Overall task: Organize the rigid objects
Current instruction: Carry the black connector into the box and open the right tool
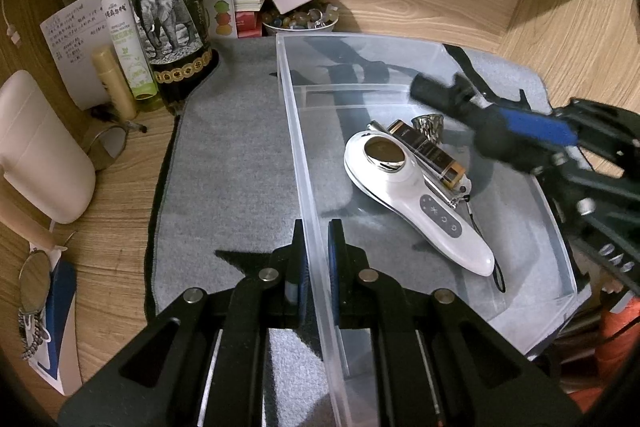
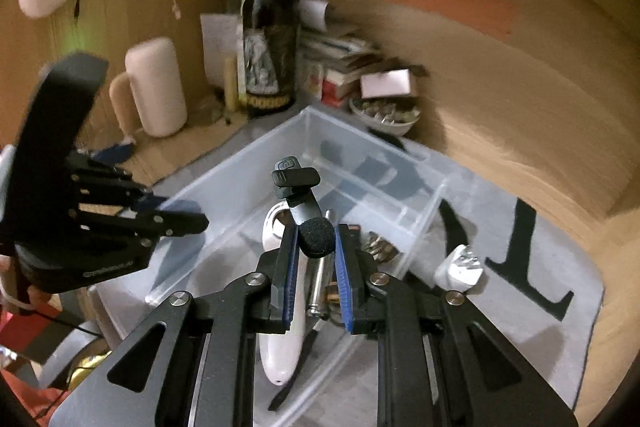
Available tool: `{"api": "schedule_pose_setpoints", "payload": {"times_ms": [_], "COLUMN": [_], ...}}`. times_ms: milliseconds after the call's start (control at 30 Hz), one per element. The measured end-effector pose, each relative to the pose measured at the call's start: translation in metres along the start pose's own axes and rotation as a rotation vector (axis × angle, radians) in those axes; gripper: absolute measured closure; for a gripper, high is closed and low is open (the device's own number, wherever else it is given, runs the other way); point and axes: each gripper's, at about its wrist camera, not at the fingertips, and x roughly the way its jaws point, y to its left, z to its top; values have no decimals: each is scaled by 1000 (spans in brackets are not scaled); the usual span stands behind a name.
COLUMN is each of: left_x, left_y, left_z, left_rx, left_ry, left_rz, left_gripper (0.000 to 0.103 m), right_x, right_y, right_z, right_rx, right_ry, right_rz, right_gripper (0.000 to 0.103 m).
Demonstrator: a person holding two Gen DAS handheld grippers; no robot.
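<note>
The clear bin [image 1: 308,227] wall is clamped by the left gripper [image 1: 316,259]; a black microphone [image 2: 300,203] is gripped by the right gripper [image 2: 316,251]; an elephant is printed on the wine bottle [image 1: 168,11] label.

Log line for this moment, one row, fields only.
left claw: shut on bin wall | right claw: shut on black mic, above bin | in bin: white handheld device

Both grippers (left gripper [image 1: 316,259], right gripper [image 2: 316,259]) are built of black linkage arms, silver pivot screws and blue ribbed pads.
</note>
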Motion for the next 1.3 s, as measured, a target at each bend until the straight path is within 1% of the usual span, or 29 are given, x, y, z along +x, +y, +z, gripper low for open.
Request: {"api": "schedule_pose_setpoints", "payload": {"times_ms": [167, 400, 533, 600, 667, 833, 967, 1133, 1233, 1300], "left_x": [1, 1, 0, 0, 0, 0, 0, 0, 0, 0], "left_y": [0, -1, -1, -1, -1, -1, 0, 0, 0, -1], "left_z": [0, -1, -1, -1, -1, -1, -1, -1, -1, -1], "left_rx": [2, 6, 7, 8, 7, 8, 9, 10, 8, 9], "left_ry": [0, 0, 0, 0, 0, 0, 1, 1, 1, 1], "left_rz": [-3, -1, 0, 0, 0, 0, 2, 2, 1, 1], "left_gripper": [95, 95, 95, 95, 95, 95, 95, 95, 95, 95], "right_x": [17, 24, 24, 24, 23, 18, 11, -2, -9, -15], "right_y": [1, 3, 4, 5, 5, 3, 0, -9, -17, -25], "right_z": [-1, -3, -4, -5, -5, -4, -4, -2, -1, -1], "right_rx": [-2, 0, -6, -7, 1, 10, 17, 30, 47, 62], "right_ry": [50, 85, 82, 81, 69, 54, 34, 3, -15, -28], "right_rz": [-12, -24, -24, -22, -24, -22, -33, -46, -62, -76], "right_gripper": [87, 87, 86, 81, 73, 69, 56, 54, 51, 50]}}
